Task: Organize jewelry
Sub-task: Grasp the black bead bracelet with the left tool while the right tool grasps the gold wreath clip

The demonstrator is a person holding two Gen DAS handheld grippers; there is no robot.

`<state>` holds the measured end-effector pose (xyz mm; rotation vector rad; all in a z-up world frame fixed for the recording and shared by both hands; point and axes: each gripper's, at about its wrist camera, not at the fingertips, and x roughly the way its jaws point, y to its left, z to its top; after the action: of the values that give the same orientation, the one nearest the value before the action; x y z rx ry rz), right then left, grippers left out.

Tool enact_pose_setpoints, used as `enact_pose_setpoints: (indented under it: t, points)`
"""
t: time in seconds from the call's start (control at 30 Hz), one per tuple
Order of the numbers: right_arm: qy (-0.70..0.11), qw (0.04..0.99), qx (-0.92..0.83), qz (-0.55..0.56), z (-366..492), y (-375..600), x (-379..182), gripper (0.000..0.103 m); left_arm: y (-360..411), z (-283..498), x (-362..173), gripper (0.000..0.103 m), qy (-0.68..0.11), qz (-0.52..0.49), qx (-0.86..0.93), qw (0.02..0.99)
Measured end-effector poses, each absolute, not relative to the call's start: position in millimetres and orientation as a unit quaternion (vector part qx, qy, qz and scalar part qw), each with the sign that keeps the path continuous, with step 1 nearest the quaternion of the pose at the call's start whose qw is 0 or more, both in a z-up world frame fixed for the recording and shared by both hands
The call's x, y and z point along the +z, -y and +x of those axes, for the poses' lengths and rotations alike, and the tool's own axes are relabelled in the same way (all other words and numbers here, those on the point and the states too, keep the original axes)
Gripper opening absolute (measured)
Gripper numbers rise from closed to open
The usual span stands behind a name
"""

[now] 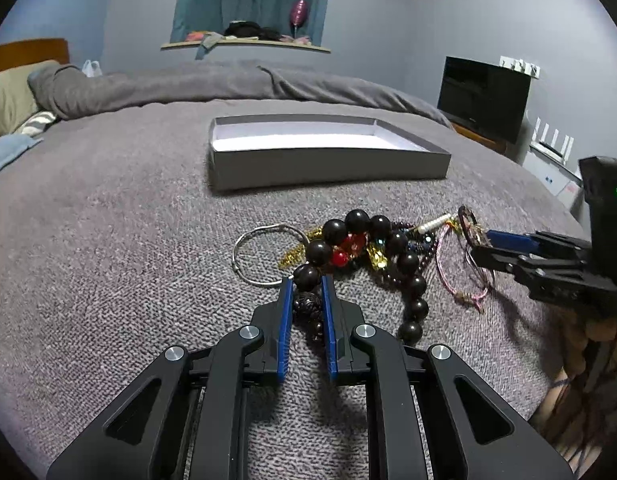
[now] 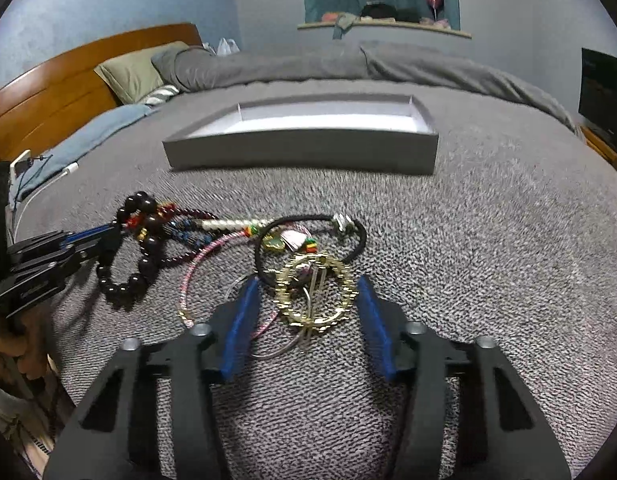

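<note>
A pile of jewelry lies on the grey bed cover in front of a shallow grey box [image 1: 328, 168] with a white inside; the box also shows in the right wrist view [image 2: 304, 152]. My left gripper [image 1: 307, 284] is shut on the black bead bracelet [image 1: 404, 258], pinching beads between its blue pads. A silver ring [image 1: 264, 254] lies to its left. My right gripper [image 2: 308, 286] is open, its fingers on either side of a gold chain bracelet [image 2: 314, 294]. A black hair tie [image 2: 312, 240] and a pink cord bracelet [image 2: 212, 264] lie beside it.
The box stands on the bed beyond the pile. Pillows [image 2: 136, 72] and a wooden headboard [image 2: 68, 80] are at the far left. A folded grey duvet [image 1: 228, 80] lies behind the box. A dark monitor [image 1: 482, 98] stands off the bed at right.
</note>
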<state>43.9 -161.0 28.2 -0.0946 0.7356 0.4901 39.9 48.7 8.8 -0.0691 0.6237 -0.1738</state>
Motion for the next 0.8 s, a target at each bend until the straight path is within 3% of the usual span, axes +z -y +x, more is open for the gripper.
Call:
enact_pose_setpoints:
  t: [0.43,0.57,0.73,0.8]
  points:
    - [-0.374,0.894,0.244,-0.011,54,169,27,0.049,-43,47,2,0.019,-0.325,-0.028,-0.086,0.941]
    - [-0.371,0.896,0.243,-0.003,55,171,29,0.065,-43,48,1,0.022,-0.329,-0.028,-0.085,0.940]
    - [-0.376,0.895,0.242,-0.006,56,171,29,0.065,-41,50,1,0.022,-0.331,-0.021,-0.081,0.940]
    - [-0.379,0.893,0.243,-0.007,57,170,28,0.058,-41,51,1,0.023,-0.332,-0.023,-0.081,0.939]
